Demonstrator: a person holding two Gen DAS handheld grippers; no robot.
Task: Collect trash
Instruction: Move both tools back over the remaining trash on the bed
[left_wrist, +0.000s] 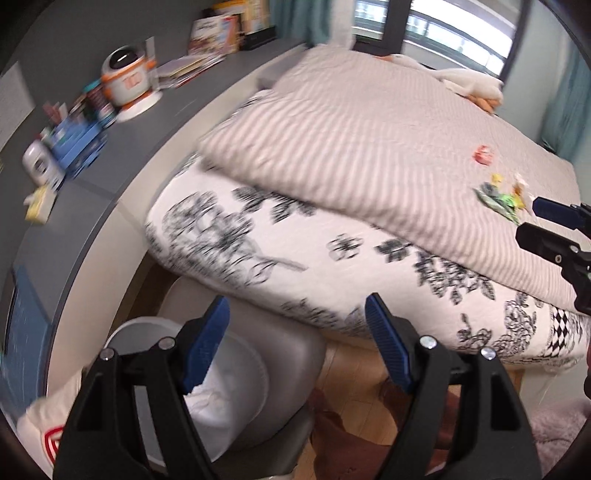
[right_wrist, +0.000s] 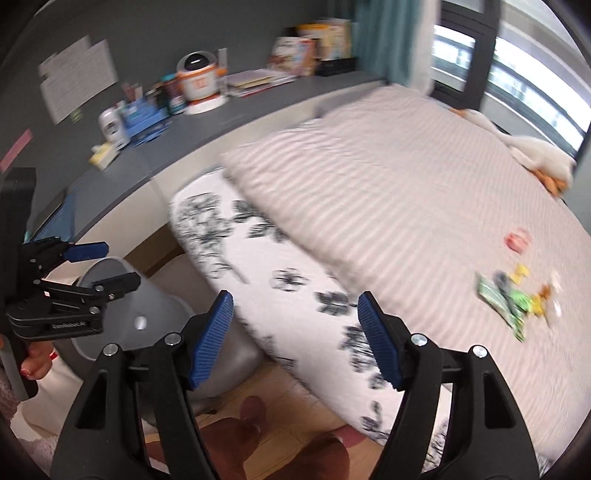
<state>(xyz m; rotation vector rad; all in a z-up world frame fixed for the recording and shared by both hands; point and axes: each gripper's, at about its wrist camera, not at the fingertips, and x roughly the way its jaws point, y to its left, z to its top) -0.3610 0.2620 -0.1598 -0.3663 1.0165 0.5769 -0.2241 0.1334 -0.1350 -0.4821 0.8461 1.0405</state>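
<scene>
Left wrist: left gripper spread wide, empty, above lined bin beside bed; wrappers lying far right on striped blanket. Right wrist: right gripper wide, empty, well short of wrappers. Probably approach step; next, reach and pinch. Cluttered desk behind.

1. My left gripper is spread wide, its blue pads well apart with nothing between them.
2. My right gripper is likewise spread wide and holds nothing.
3. My left hand grips its handle, red nails showing.
</scene>
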